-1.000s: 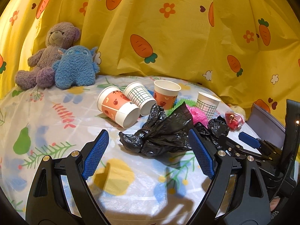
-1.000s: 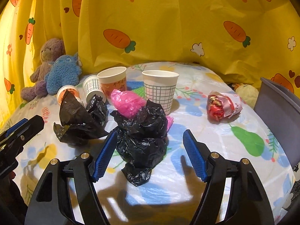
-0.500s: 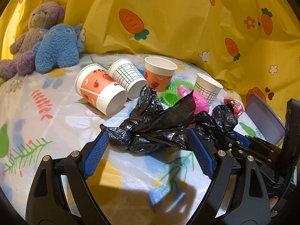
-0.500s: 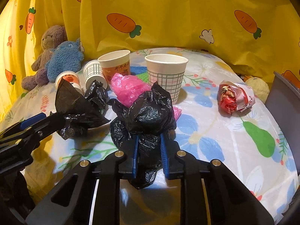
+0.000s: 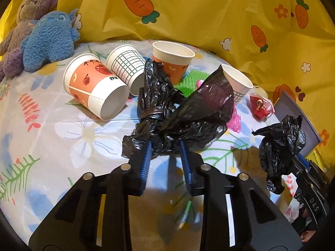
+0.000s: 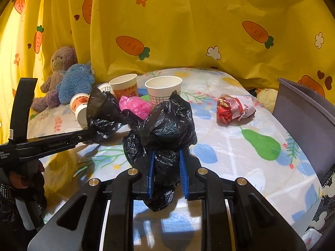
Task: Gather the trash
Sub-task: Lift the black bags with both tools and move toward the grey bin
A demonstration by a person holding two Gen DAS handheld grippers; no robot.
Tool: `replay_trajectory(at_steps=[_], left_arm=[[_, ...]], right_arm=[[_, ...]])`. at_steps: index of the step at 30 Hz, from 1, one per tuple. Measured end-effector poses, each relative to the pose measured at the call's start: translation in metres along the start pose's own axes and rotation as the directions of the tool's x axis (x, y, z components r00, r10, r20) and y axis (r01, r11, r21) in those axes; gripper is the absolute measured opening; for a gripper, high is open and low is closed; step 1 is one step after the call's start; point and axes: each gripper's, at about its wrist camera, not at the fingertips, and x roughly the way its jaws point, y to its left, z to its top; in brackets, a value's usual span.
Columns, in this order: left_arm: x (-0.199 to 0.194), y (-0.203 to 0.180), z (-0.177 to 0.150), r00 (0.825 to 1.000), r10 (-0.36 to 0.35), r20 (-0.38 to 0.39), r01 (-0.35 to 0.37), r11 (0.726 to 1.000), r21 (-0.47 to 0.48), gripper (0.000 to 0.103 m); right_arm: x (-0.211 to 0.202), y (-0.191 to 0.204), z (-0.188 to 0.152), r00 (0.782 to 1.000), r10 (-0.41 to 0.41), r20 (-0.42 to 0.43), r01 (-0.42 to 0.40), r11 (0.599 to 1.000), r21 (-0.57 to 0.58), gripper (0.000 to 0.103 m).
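Since each hand-held gripper, left [image 5: 165, 156] and right [image 6: 166, 167], has just clamped onto its own crumpled black bag [image 5: 184, 113] [image 6: 167, 125], the grey bin [image 6: 303, 115] sits nearer the right one, off the tabletop [image 6: 261, 167] edge.

- A yellow curtain [image 6: 188, 41] printed with carrots, flowers and hearts hangs in folds behind the table.
- The table [image 6: 240, 146] wears a white cloth with pears, flowers and leaves.
- Warm light glows at the curtain's left edge.
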Motion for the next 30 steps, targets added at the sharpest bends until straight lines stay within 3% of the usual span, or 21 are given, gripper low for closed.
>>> replay_trajectory(at_steps=[2, 3, 11, 14, 15, 16, 17, 18, 19, 27, 28, 30], left_arm=[[0.0, 0.001, 0.0, 1.0, -0.001, -0.002, 0.001, 1.0, -0.003, 0.003], [-0.001, 0.001, 0.0, 1.0, -0.002, 0.004, 0.002, 1.0, -0.004, 0.001], [-0.025, 0.002, -0.003, 0.996, -0.02, 0.09, 0.021, 1.0, -0.011, 0.0], [-0.034, -0.005, 0.001, 0.992, 0.006, 0.125, -0.009, 1.0, 0.023, 0.0], [-0.035, -0.005, 0.003, 0.991, 0.004, 0.134, -0.008, 1.0, 0.029, 0.004], [-0.034, -0.007, 0.004, 0.991, 0.012, 0.131, -0.017, 0.999, 0.034, 0.023], [-0.031, -0.008, 0.006, 0.992, 0.027, 0.122, -0.031, 0.999, 0.037, 0.055], [-0.028, -0.009, 0.007, 0.992, 0.037, 0.118, -0.042, 0.998, 0.036, 0.067], [-0.026, -0.009, 0.008, 0.992, 0.035, 0.119, -0.04, 0.999, 0.038, 0.071], [0.016, -0.01, 0.023, 1.0, -0.006, 0.001, 0.006, 1.0, -0.007, 0.07], [0.02, -0.01, 0.022, 1.0, -0.001, -0.006, 0.001, 1.0, -0.01, 0.069], [0.023, -0.011, 0.021, 1.0, 0.019, -0.005, -0.019, 1.0, 0.003, 0.055]], right_arm=[[-0.003, -0.001, -0.001, 1.0, 0.003, 0.006, -0.003, 1.0, 0.004, 0.022], [-0.004, -0.002, -0.001, 1.0, 0.004, 0.009, -0.004, 1.0, 0.005, 0.022], [-0.012, -0.006, -0.003, 1.0, 0.005, 0.024, -0.006, 1.0, 0.015, 0.022], [-0.015, -0.007, -0.004, 1.0, 0.007, 0.029, -0.007, 1.0, 0.018, 0.022], [-0.016, -0.008, -0.004, 1.0, 0.008, 0.03, -0.009, 1.0, 0.021, 0.022], [-0.016, -0.008, -0.004, 0.999, 0.009, 0.031, -0.01, 1.0, 0.024, 0.022], [-0.017, -0.008, -0.004, 0.999, 0.009, 0.033, -0.01, 1.0, 0.026, 0.022], [-0.017, -0.009, -0.004, 0.999, 0.009, 0.034, -0.01, 1.0, 0.027, 0.022], [-0.018, -0.009, -0.004, 0.999, 0.009, 0.034, -0.01, 1.0, 0.028, 0.022], [-0.02, -0.01, -0.003, 0.999, 0.014, 0.039, -0.015, 0.999, 0.034, 0.023], [-0.019, -0.011, -0.004, 0.999, 0.013, 0.038, -0.015, 0.999, 0.037, 0.023], [-0.019, -0.012, -0.004, 0.999, 0.011, 0.036, -0.013, 0.999, 0.039, 0.023]])
